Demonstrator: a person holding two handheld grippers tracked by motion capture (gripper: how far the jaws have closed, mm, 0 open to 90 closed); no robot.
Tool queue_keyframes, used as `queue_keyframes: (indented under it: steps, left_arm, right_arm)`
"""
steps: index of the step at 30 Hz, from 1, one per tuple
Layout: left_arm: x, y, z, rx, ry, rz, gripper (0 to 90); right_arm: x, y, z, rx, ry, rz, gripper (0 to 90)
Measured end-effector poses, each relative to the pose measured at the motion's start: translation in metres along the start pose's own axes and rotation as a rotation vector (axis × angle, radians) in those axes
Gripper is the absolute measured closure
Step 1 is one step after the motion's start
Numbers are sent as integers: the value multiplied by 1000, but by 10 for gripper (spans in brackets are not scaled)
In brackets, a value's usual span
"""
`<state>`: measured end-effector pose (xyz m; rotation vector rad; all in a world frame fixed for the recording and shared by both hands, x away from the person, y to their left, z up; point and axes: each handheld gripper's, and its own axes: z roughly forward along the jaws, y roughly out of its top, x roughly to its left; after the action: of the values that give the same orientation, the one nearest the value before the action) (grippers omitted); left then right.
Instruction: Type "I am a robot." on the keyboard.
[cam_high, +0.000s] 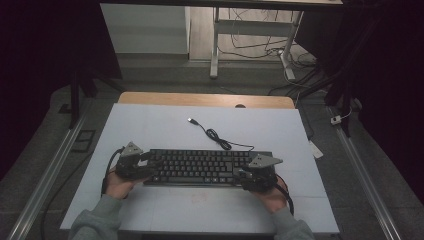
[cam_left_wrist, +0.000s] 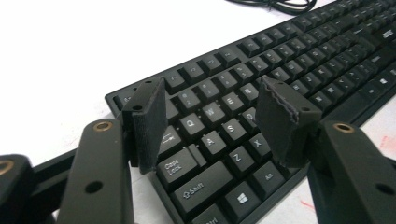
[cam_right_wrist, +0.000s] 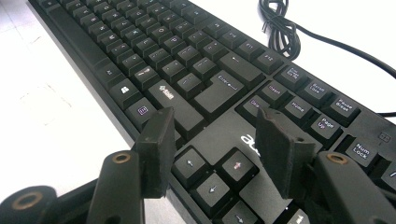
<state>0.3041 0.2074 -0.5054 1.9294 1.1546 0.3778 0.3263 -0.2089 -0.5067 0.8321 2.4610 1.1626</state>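
1. High view: the keyboard (cam_high: 202, 166) lies flat on the desk (cam_high: 165, 130), its long axis running side to side in front of you. Your left gripper (cam_high: 145, 164) sits at its left end, your right gripper (cam_high: 241, 175) at its right end, each equally near.
2. Left gripper view: jaws apart, hovering over the letter keys near Caps Lock (cam_left_wrist: 179, 166), clamped on nothing.
3. Right gripper view: jaws apart above the arrow keys (cam_right_wrist: 211, 179); the keyboard's cable (cam_right_wrist: 280, 28) coils behind the keyboard, beyond its far edge.
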Motion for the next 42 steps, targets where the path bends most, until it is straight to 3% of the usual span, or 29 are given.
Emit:
queue_keyframes:
  steps: [12,28,42]
  left_arm:
    - [-14,5,-1,-5,-39,41,429]
    - [-34,8,4,23,-102,102,431]
    - [-52,9,10,49,-158,168,501]
  right_arm:
    - [0,0,0,-4,0,1,479]
    - [0,0,1,5,-1,-1,477]
    - [0,-1,1,7,-4,-2,477]
